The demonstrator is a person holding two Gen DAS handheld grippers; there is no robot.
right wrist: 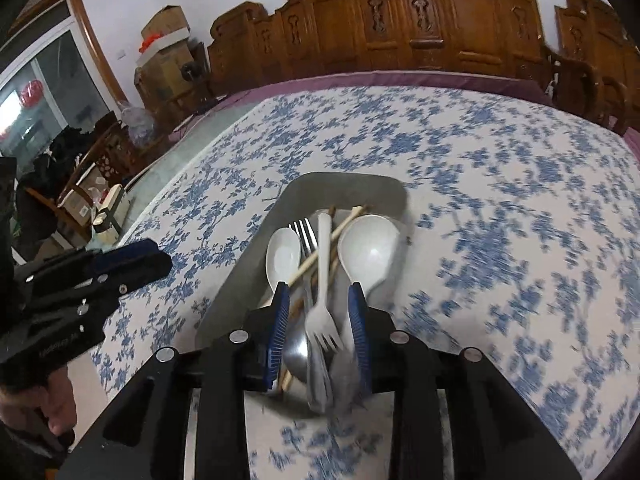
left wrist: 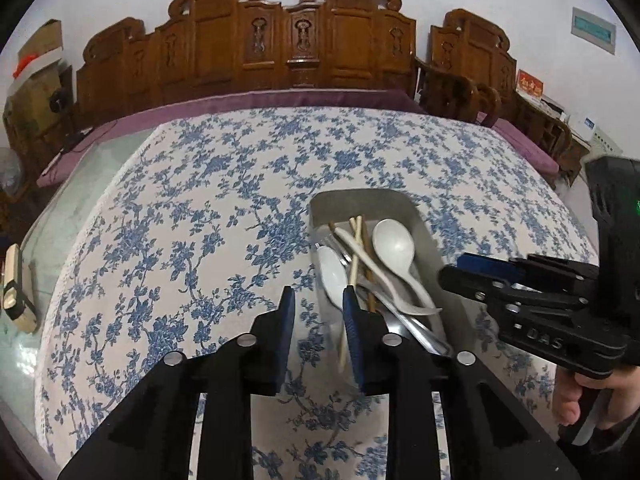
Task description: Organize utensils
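Note:
A grey tray [left wrist: 400,200] [right wrist: 348,184] sits on the blue-flowered tablecloth. It holds a large white spoon [left wrist: 394,246] [right wrist: 368,252], a smaller white spoon [right wrist: 283,252], a white plastic fork [right wrist: 323,308], a metal fork [right wrist: 306,232], a metal spoon [right wrist: 296,352] and chopsticks [right wrist: 340,224]. My left gripper [left wrist: 318,292] hangs open over the tray's near left corner; a pale chopstick [left wrist: 352,268], blurred at its lower end, runs along its right pad. My right gripper [right wrist: 318,286] is open above the tray, with the plastic fork and a blurred grey streak between its fingers. Each gripper shows in the other's view [left wrist: 452,276] [right wrist: 160,260].
The tablecloth [left wrist: 200,220] covers most of a glass-topped table; bare glass runs along its left edge, where a small wooden object [left wrist: 14,292] lies. A carved wooden bench [left wrist: 288,40] with a purple cushion stands behind. Cardboard boxes [right wrist: 164,40] and clutter fill the far left.

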